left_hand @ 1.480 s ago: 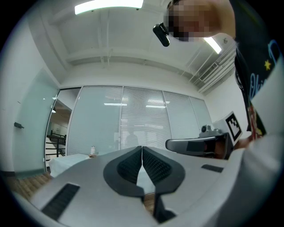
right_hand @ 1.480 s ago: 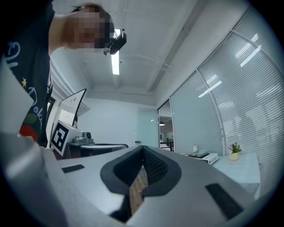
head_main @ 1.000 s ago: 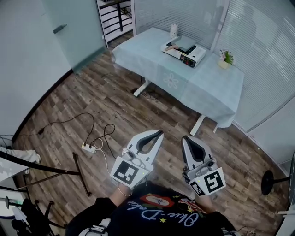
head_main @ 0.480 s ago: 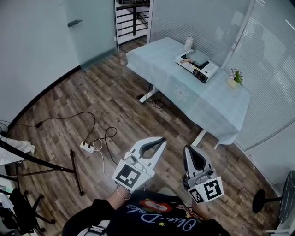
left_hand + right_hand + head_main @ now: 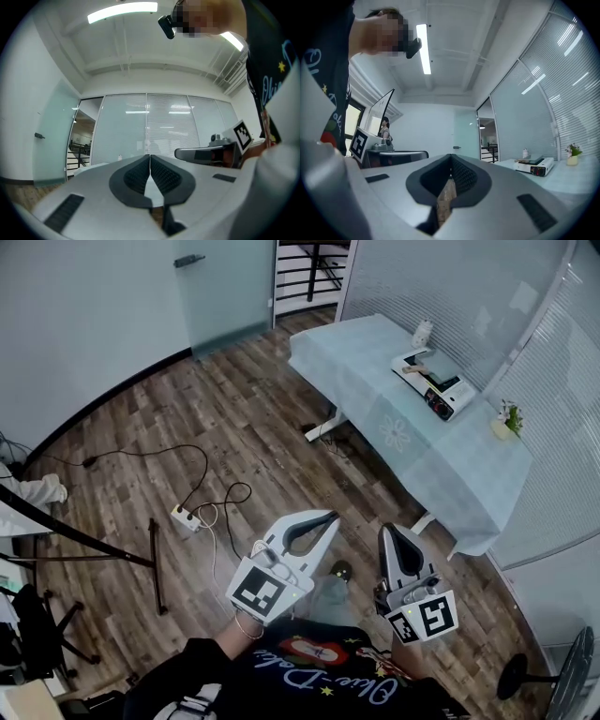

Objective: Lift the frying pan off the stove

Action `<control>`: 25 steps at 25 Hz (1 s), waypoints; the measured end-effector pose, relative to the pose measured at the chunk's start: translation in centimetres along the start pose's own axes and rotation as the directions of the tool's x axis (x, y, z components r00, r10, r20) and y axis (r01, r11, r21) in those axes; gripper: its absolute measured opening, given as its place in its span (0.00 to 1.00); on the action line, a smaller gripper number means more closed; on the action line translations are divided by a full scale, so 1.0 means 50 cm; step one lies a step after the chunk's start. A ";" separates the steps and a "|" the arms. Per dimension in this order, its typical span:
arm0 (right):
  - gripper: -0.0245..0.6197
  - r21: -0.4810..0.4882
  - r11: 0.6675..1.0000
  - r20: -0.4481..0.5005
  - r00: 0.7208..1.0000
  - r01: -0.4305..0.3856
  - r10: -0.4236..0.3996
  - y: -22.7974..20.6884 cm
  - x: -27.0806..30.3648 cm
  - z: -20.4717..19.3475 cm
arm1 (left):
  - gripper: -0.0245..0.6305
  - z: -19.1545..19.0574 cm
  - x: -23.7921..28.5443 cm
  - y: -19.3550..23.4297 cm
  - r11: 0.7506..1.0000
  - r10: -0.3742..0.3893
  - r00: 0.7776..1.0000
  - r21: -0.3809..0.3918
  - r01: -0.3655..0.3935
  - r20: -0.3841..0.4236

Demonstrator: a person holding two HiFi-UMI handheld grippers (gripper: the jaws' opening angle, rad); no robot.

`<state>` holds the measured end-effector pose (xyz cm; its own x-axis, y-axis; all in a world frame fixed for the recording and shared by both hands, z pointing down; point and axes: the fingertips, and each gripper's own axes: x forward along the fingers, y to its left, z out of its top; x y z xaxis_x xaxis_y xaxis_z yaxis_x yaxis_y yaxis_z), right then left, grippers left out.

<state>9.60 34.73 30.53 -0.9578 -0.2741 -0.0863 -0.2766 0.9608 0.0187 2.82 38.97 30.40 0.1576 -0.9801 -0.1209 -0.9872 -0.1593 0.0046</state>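
The frying pan (image 5: 441, 372) sits on the stove (image 5: 454, 401), on the far part of the cloth-covered table (image 5: 375, 381). In the head view it is well apart from both grippers. The left gripper (image 5: 329, 516) and the right gripper (image 5: 385, 529) are held side by side close to the person's body, above the wooden floor (image 5: 234, 427), aimed roughly toward the table.

In the left gripper view, the left gripper (image 5: 149, 161) has its jaws pressed together with nothing between them. Only the glass wall lies ahead.

In the right gripper view, the right gripper (image 5: 450, 161) is likewise closed and empty. The stove (image 5: 534, 166) shows small and far off to the right, with the pan (image 5: 532, 161) on top.

The step in hand looks like the approach, as the pan is untouched. The next move calls for closing the distance to the table, spreading one gripper's jaws and lining them up with the pan's handle. From here the handle is too small to read clearly.
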 end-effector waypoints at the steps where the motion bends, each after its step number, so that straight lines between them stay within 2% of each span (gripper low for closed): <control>1: 0.04 -0.001 1.000 0.004 1.000 -0.010 0.010 -0.009 0.011 0.000 | 0.05 0.000 0.008 0.009 1.000 0.011 1.000 0.006 -0.011 0.001; 11: 0.04 0.029 0.999 0.010 0.999 -0.033 0.033 -0.140 0.087 -0.031 | 0.05 -0.025 0.121 0.074 0.998 0.053 0.998 0.032 -0.052 -0.021; 20: 0.04 0.008 0.999 -0.010 0.999 -0.035 0.035 -0.266 0.147 -0.041 | 0.05 -0.056 0.242 0.128 0.998 0.070 0.997 -0.007 -0.070 -0.013; 25: 0.04 0.026 0.999 -0.018 0.999 -0.043 0.043 -0.354 0.188 -0.050 | 0.05 -0.063 0.316 0.159 0.996 0.086 0.996 0.008 -0.086 -0.035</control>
<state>5.29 15.01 31.90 -0.9702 -0.2328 -0.0678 -0.2331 0.9724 -0.0037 -2.45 21.84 31.67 0.0727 -0.9937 -0.0855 -0.9973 -0.0735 0.0067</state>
